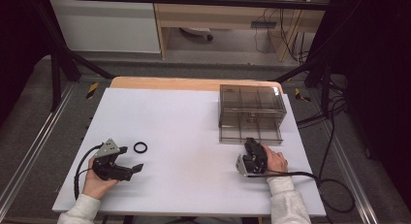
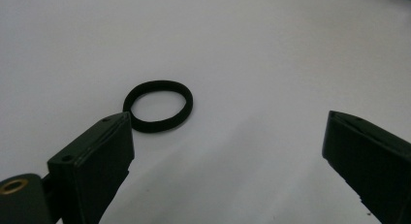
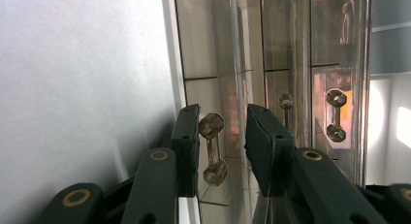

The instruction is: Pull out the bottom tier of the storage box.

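Resting on the white bench point(image 1: 184, 136), a smoky clear drawer box point(image 1: 251, 112) is approached by the right gripper point(image 3: 222, 136), its jaws spread either side of the lower drawer's handle point(image 3: 213, 149), not yet pinching. Closing and pulling is judged next. The compartments appear empty. A black ring point(image 2: 158, 105) lies before the left gripper point(image 2: 228, 146), jaws wide apart.

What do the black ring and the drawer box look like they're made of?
Black ring: probably fabric-covered elastic or rubber; matte, no glare, slightly uneven oval. Drawer box: likely smoky clear plastic such as acrylic; see-through walls with reflections, and a faceted clear handle.
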The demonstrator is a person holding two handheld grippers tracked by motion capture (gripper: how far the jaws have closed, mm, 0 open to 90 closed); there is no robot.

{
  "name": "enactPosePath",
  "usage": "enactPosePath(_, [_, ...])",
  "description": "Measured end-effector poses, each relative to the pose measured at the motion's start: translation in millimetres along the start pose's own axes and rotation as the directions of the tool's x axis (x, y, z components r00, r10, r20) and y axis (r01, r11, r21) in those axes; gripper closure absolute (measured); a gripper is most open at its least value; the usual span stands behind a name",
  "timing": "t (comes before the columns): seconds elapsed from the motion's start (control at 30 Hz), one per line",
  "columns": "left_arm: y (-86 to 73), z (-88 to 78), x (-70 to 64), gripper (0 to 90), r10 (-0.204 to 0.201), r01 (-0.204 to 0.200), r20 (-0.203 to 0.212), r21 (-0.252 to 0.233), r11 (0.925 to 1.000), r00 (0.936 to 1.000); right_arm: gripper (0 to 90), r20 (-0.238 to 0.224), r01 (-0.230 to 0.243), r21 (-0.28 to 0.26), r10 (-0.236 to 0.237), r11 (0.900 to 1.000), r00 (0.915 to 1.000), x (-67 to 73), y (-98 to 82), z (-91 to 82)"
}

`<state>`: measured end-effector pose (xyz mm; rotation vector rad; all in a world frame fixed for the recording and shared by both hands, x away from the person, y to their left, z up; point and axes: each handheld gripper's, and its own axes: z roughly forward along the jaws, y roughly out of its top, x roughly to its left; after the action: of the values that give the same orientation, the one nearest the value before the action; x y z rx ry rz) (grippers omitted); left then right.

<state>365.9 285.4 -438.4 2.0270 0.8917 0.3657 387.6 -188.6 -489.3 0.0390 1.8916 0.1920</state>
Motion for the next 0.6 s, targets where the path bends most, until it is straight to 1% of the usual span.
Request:
enactPosePath(0.1, [-0.1,0.1,0.1,4.5,-0.001,0.001,0.000,0.001,1.0000,1.0000,66.0,-0.003,-0.006,0.002,0.006,1.000,1.0000,0.3,-0.1,0.0])
enactPosePath(0.23, [0.0,0.4,0.0,4.5,0.000,0.000,0.001,0.002,1.0000,1.0000,62.4,-0.010,-0.012,0.003,0.012,1.000,0.9999,-0.6,0.0,0.0])
enactPosePath(0.33, [-0.1,0.5,-0.1,4.5,0.001,-0.001,0.002,0.003,1.0000,1.0000,61.6,-0.018,-0.012,-0.004,0.012,1.000,0.9998,-0.9,0.1,0.3])
enactPosePath(0.53, [-0.1,0.4,-0.2,4.4,0.000,0.000,0.002,0.002,1.0000,1.0000,55.4,-0.020,-0.044,-0.013,0.044,0.999,0.9988,-3.0,0.3,0.0])
enactPosePath(0.6, [-0.1,0.4,-0.1,4.4,0.001,-0.001,0.002,0.003,1.0000,1.0000,53.9,-0.036,-0.057,-0.010,0.057,0.998,0.9977,-3.8,0.5,-0.1])
